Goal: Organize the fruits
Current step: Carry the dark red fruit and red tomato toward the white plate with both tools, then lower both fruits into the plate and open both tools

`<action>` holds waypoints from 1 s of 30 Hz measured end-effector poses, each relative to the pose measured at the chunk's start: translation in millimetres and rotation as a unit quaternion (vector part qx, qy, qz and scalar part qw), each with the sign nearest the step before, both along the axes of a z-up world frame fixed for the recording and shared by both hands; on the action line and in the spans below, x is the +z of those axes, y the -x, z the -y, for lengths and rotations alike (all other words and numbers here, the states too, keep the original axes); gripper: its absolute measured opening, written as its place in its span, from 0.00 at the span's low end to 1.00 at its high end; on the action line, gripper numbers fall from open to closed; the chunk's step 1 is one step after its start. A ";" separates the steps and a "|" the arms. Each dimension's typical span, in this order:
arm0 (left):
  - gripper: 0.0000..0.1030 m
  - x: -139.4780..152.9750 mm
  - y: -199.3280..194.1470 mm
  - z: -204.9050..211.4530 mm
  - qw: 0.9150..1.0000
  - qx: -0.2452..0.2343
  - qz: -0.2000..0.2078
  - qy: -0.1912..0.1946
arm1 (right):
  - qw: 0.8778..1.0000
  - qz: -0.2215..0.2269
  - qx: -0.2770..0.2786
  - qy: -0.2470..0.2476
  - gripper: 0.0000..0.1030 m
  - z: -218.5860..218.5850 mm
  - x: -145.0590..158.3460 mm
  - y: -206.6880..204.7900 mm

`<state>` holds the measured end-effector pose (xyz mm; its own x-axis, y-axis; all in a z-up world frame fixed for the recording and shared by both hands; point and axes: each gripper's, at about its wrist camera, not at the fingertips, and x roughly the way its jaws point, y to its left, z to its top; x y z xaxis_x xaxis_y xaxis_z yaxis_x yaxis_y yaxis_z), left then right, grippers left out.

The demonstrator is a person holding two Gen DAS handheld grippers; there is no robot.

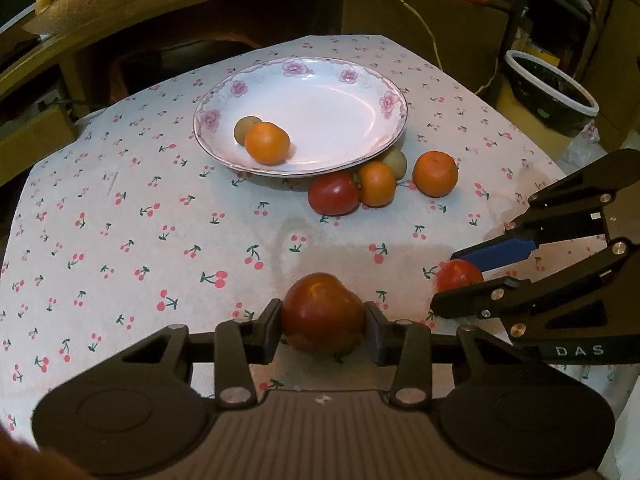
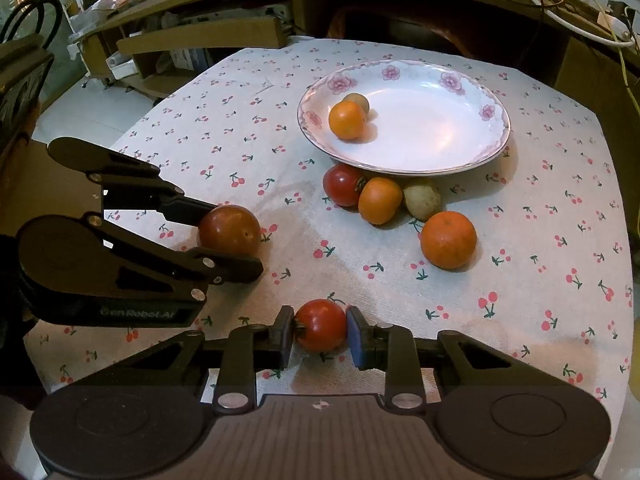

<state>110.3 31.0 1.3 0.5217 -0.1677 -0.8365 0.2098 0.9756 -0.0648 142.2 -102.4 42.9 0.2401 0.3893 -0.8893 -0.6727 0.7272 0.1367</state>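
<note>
Pick-up step: left hand-held gripper (image 1: pixel 323 320) clamped on dark red round tomato (image 1: pixel 322 312), right hand-held gripper (image 2: pixel 319 330) clamped on small bright red tomato (image 2: pixel 321 325), both resting on cherry-print counter (image 2: pixel 240 128) near side of white floral china plate (image 2: pixel 460 160); next, lift and carry to plate.

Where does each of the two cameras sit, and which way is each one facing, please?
Left wrist: on the left gripper, looking down along its fingers at a dark red tomato they clamp; the right gripper shows at right.
Right wrist: on the right gripper, looking down at a small red tomato it clamps; the left gripper shows at left.
Shared: plate, loose fruit, cherry-print cloth.
</note>
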 end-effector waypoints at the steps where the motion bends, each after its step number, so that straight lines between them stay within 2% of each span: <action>1: 0.45 0.7 -0.5 -0.3 1.000 0.000 0.000 0.003 | 1.000 0.000 -0.001 0.000 0.27 0.0 0.3 -0.9; 10: 0.45 17.5 -12.1 1.3 1.000 0.007 0.023 0.017 | 0.999 0.010 -0.029 -0.024 0.27 4.1 13.2 -18.5; 18: 0.45 31.1 -32.4 4.9 0.999 0.020 0.045 0.010 | 0.998 0.029 -0.050 -0.034 0.27 2.2 21.6 -38.3; 30: 0.44 26.8 -75.2 -5.1 0.998 0.052 0.042 0.009 | 0.994 0.047 -0.087 -0.043 0.28 -0.8 22.2 -79.6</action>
<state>185.5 36.1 28.1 0.6058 -0.1237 -0.7859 0.1134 0.9912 -0.0685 221.8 -101.6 65.1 0.3904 0.4086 -0.8250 -0.5512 0.8215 0.1460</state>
